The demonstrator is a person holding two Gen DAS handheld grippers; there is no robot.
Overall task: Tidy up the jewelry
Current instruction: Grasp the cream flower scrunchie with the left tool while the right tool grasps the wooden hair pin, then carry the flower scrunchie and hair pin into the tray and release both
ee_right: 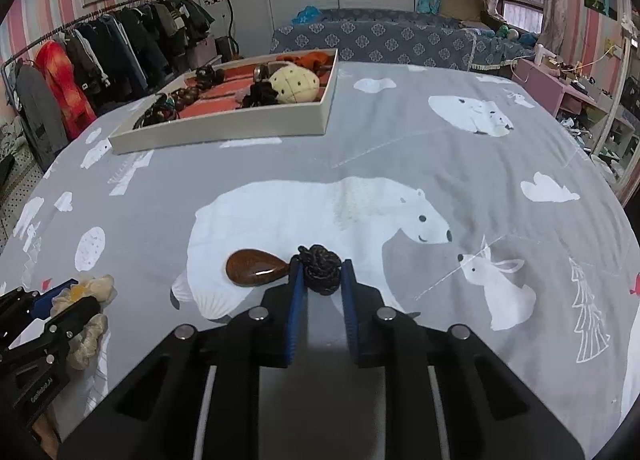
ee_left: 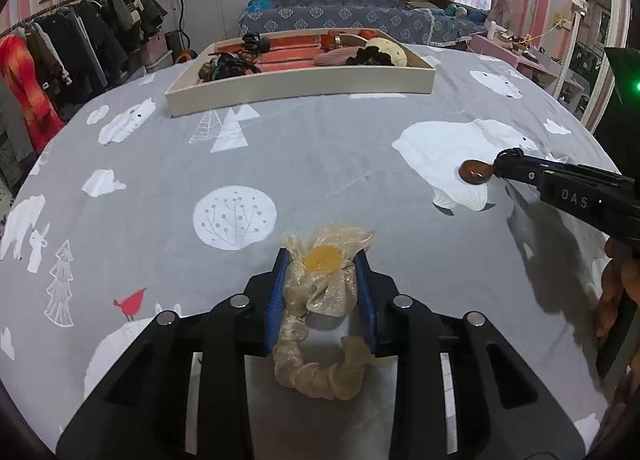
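Left wrist view shows the left gripper (ee_left: 324, 280) with its blue pads pinching a beige gauze scrunchie (ee_left: 320, 320) that has a yellow centre; its loop lies on the grey bedspread (ee_left: 160, 187) between the fingers. Right wrist view shows the right gripper (ee_right: 320, 280) with its jaws pressed onto the knotted black cord (ee_right: 320, 268) of a brown teardrop pendant (ee_right: 256, 270), which rests on the printed white bear just left of the pads. Both pieces look gripped but not yet lifted, so the sorting seems partly done: the cream tray (ee_left: 300, 89) farther up the bed already holds dark beads, a bracelet, an orange cloth piece and a round cream item, while these two pieces are left to carry over. The tray sits well apart from both grippers, and the open bedspread between looks free of obstacles. The two grippers work near each other, so crossing paths is the likeliest trouble. A clothes rack (ee_right: 100, 51), a second bed and a pink side table stand beyond.
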